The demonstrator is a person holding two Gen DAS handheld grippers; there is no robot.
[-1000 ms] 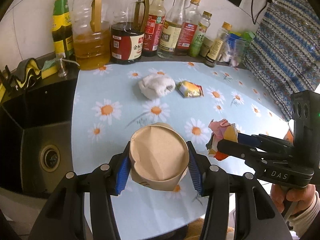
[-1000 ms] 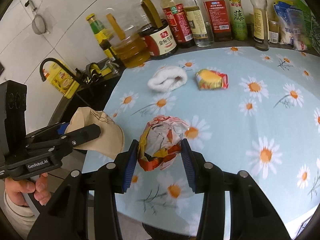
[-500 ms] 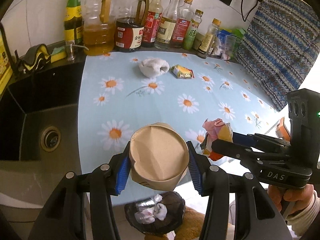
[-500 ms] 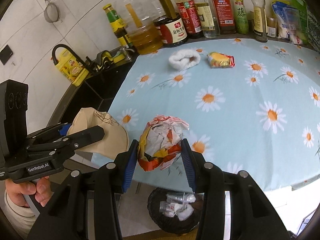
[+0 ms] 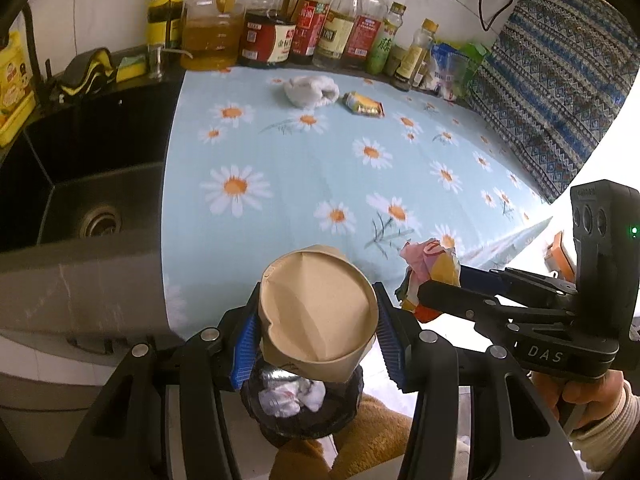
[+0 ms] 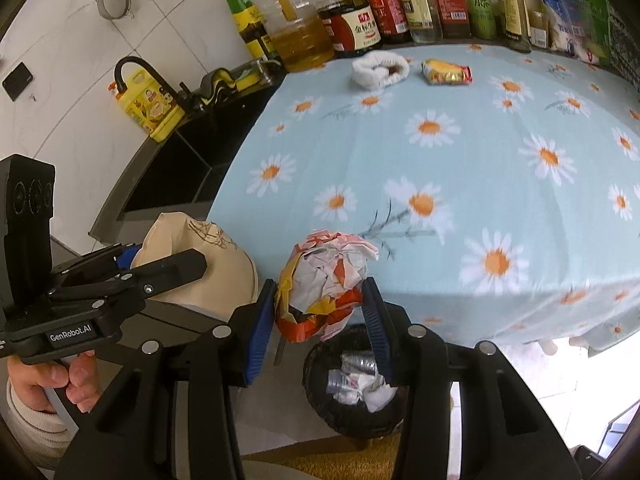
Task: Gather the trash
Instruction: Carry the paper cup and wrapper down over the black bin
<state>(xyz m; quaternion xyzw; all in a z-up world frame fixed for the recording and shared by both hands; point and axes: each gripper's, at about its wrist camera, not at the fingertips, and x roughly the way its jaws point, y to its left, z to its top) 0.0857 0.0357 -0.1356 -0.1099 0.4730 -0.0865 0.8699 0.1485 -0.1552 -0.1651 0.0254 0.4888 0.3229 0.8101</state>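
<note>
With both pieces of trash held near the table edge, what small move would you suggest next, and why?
Probably open the left hand-held gripper to drop the paper cup: the trash bin sits right beneath it. The right hand-held gripper holds its crumpled wrapper slightly short of the bin, so it likely needs nudging over first.

Even indoor light, daylight glare blown out at lower right — fisheye bending and dark-vignetted corners.

A home kitchen counter

A dark sink (image 5: 84, 200) with its curved faucet (image 6: 136, 70) sits beside a daisy-print tablecloth (image 5: 320, 168); oil and sauce bottles (image 5: 280, 32) line the white tiled wall (image 6: 64, 40), a strainer (image 6: 114, 0) hangs there, and a trash bin (image 6: 356, 384) stands on the floor.
</note>
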